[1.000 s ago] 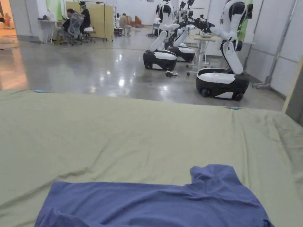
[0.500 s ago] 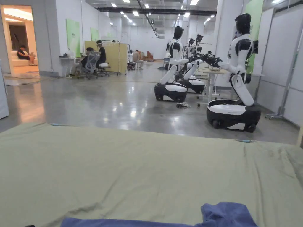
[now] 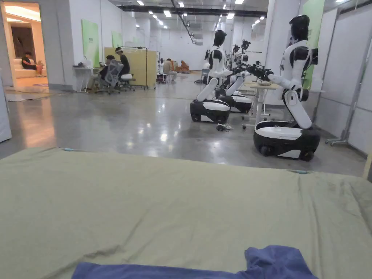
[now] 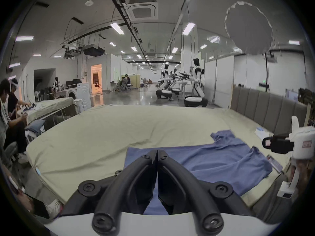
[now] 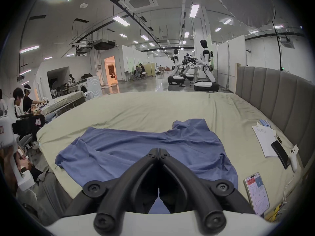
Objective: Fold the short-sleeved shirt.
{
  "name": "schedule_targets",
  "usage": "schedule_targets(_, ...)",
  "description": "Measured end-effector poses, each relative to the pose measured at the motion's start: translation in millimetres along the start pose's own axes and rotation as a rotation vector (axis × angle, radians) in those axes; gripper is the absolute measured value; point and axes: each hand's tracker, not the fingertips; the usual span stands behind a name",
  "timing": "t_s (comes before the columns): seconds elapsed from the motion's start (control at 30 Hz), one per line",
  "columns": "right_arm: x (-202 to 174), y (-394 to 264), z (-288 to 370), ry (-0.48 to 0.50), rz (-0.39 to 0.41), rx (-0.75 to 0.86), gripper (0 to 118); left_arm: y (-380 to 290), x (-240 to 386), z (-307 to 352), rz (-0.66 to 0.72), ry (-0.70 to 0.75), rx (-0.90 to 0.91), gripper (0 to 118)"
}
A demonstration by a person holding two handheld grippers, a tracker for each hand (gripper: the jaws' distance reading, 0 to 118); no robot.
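Observation:
A blue short-sleeved shirt (image 5: 139, 152) lies spread flat near the front edge of the bed, one sleeve (image 5: 190, 125) pointing away from me. Its far edge shows at the bottom of the head view as the shirt (image 3: 203, 270). My left gripper (image 4: 157, 152) hovers above the shirt (image 4: 213, 163) near its left end, jaws shut and holding nothing. My right gripper (image 5: 159, 150) hangs over the shirt's middle, jaws shut and holding nothing. The right gripper (image 4: 274, 143) also appears at the right edge of the left gripper view.
The bed is covered by a pale green sheet (image 3: 163, 203) with a grey padded headboard (image 5: 272, 96) on the right. A notebook (image 5: 265, 140), a dark phone (image 5: 281, 154), a white controller (image 5: 293, 158) and a lit phone (image 5: 257, 192) lie along the right side. Wheeled white robots (image 3: 287, 109) stand beyond the bed. Seated people (image 5: 20, 101) work at left.
The head camera has tilted upward, so the shirt has slid to the bottom of the picture and more of the room shows. The shirt itself lies as before.

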Motion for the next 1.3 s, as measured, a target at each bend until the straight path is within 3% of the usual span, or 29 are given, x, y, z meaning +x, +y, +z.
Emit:
schedule_targets(0.13, -2, -5, -2, -0.03, 0.052, -0.012, 0, -4, 0, -1, 0.041, -0.036, 0.0, 4)
schedule_targets(0.23, 1, -6, -3, -0.011, 0.037, -0.019, 0, 0, -2, -7, 0.013, -0.04, -0.005, 4)
schedule_targets(0.3, 3, -7, -2, 0.002, 0.024, -0.014, 0, 1, -11, -19, 0.067, -0.099, -0.036, 4)
schedule_targets(0.43, 8, -11, -1, 0.024, 0.02, -0.028, 0, 2, -48, -71, 0.216, -0.226, -0.112, 4)
schedule_targets(0.53, 16, -17, -1, 0.048, -0.011, -0.044, 0, 5, -81, -131, 0.253, -0.183, -0.233, 5)
schedule_targets(0.57, 19, -19, -2, 0.054, -0.024, -0.049, 0, 7, -89, -151, 0.245, -0.173, -0.268, 12)
schedule_targets(0.6, 19, -19, -1, 0.056, -0.037, -0.056, 0, 7, -96, -170, 0.222, -0.144, -0.322, 31)
schedule_targets(0.63, 21, -20, -2, 0.055, -0.052, -0.065, 0, 6, -99, -193, 0.245, -0.159, -0.365, 58)
schedule_targets(0.67, 24, -21, -4, 0.053, -0.064, -0.073, 0, 3, -102, -212, 0.247, -0.16, -0.41, 67)
schedule_targets(0.93, 48, -25, -5, 0.003, -0.089, -0.127, 0, -37, -103, -310, 0.228, -0.043, -0.621, 68)
schedule_targets(1.17, 66, -32, -9, -0.022, -0.142, -0.174, 0, -57, -83, -335, 0.076, 0.021, -0.71, 69)
schedule_targets(1.3, 68, -33, -13, -0.031, -0.146, -0.193, 0, -59, -75, -339, 0.043, 0.048, -0.673, 74)
